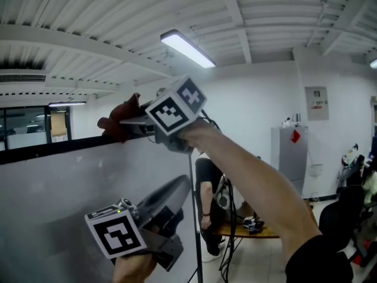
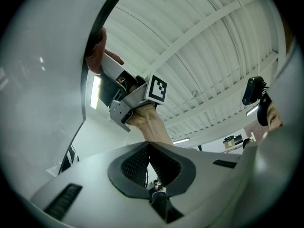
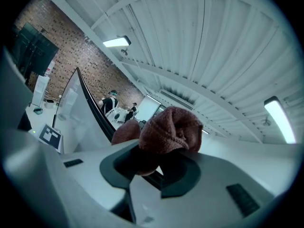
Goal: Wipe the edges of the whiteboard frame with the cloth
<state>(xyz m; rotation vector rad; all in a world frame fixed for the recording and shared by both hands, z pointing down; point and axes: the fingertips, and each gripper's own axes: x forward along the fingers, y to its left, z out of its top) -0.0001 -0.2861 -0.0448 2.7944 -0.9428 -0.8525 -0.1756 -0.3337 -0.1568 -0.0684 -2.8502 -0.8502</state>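
The whiteboard (image 1: 53,199) fills the left of the head view, its black top frame edge (image 1: 59,145) running level. My right gripper (image 1: 128,122) is raised to that edge, shut on a reddish-brown cloth (image 1: 118,119) that lies against the frame. In the right gripper view the bunched cloth (image 3: 168,129) sits between the jaws, on the frame edge (image 3: 92,108). My left gripper (image 1: 179,187) hangs lower, in front of the board, jaws together and holding nothing. The left gripper view looks up past its shut jaws at the right gripper (image 2: 111,75), the cloth (image 2: 97,56) and the frame (image 2: 102,18).
A person (image 1: 207,193) stands by a low wooden table (image 1: 259,232) behind the board's upright pole (image 1: 194,229). A grey cabinet (image 1: 288,155) stands by the back wall. Dark chairs (image 1: 344,217) are at the right. A ceiling lamp (image 1: 187,49) is overhead.
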